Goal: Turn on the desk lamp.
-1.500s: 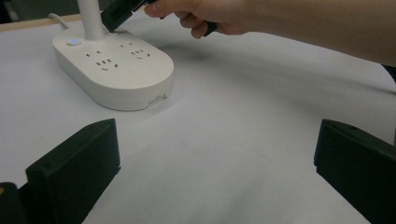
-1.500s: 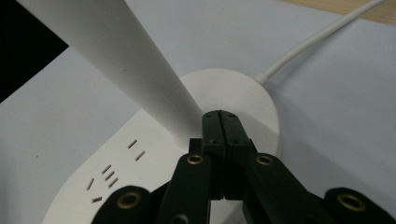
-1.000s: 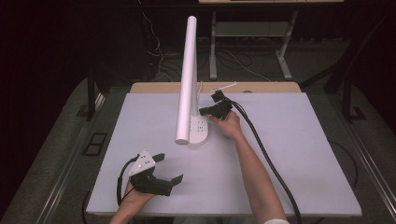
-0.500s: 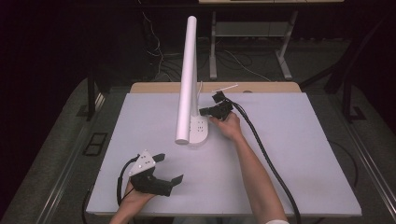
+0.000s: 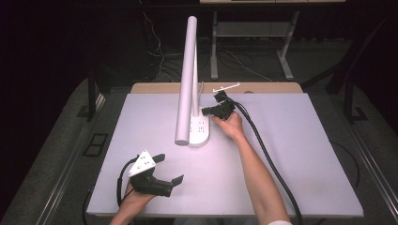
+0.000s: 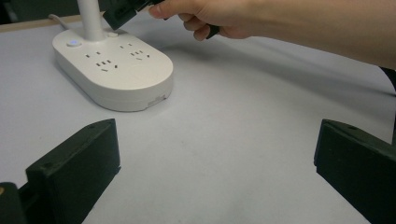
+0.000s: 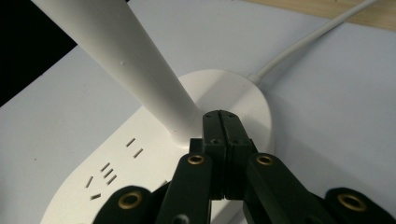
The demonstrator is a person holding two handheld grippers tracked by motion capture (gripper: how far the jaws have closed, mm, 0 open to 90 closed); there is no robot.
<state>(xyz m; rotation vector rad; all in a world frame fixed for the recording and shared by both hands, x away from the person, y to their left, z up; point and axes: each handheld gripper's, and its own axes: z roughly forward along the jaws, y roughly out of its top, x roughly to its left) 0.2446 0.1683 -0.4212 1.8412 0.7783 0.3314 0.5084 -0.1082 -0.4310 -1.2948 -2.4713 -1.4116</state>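
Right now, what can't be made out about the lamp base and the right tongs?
- Whether the shut right tongs touch the lamp base: right gripper view, their own tips cover the spot.
- The button state: left gripper view, too small.
- Where the cord ends: cut off by the frame edge.

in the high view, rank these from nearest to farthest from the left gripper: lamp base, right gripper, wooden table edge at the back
1. Lamp base: up and right of the left gripper, mid-table.
2. Right gripper: just beyond, shut beside the lamp's post.
3. Wooden table edge: along the far side.

lamp pole point(image 6: 91, 18) cut off at top edge; base button point(image 7: 212, 140) behind closed jaws
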